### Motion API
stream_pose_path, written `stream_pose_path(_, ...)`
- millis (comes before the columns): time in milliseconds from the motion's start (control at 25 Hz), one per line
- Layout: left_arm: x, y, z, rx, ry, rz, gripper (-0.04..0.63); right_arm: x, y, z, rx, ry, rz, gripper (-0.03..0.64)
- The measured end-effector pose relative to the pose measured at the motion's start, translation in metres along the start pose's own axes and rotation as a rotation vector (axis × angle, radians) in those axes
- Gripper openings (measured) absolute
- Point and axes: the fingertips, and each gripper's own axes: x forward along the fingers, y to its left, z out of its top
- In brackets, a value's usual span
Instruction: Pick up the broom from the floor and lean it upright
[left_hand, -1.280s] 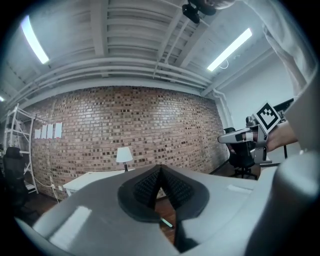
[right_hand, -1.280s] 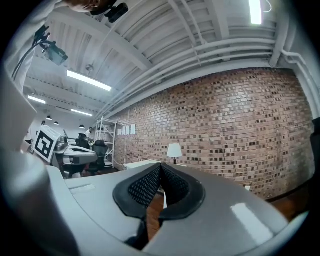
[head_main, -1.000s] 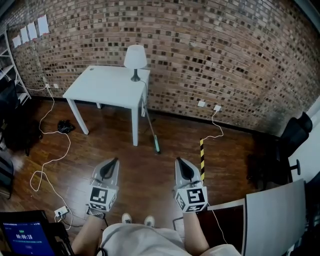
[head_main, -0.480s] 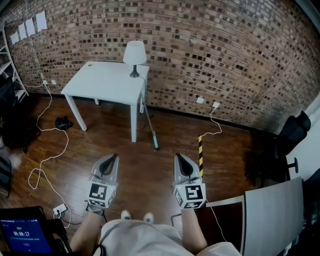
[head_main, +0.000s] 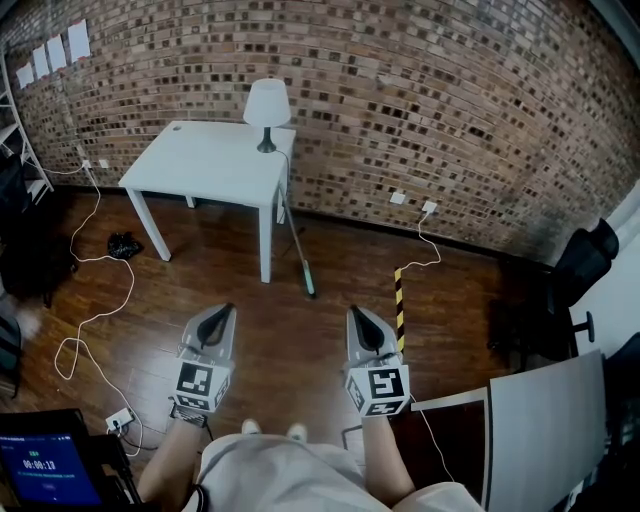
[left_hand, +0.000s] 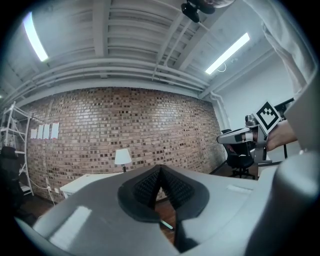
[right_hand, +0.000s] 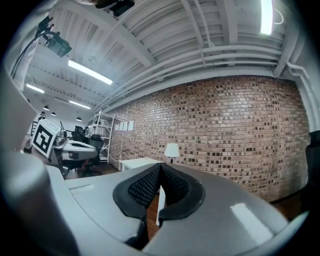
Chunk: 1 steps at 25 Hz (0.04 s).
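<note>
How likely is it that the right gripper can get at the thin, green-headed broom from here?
Probably not yet: the right gripper, shut, sits short of the broom beside the white table. Only bare wooden floor lies between, so stepping closer looks unobstructed.

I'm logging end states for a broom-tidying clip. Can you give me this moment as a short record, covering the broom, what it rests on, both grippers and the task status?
broom: tilted upright, handle top at the table's near right corner, green head on the floor
table: white, by the brick wall, lamp on its far right corner
left gripper: shut, empty, well short of the broom
right gripper: shut, empty, well short of the broom
task status: broom appears already leaned up
</note>
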Motion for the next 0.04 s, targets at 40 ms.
stream_pose_path(40,0.0006,-0.0002,0.0005,0.000,-0.001,-0.001,0.000,0.0001,-0.0002,-0.0003,0.000,0.002,0.000,0.011)
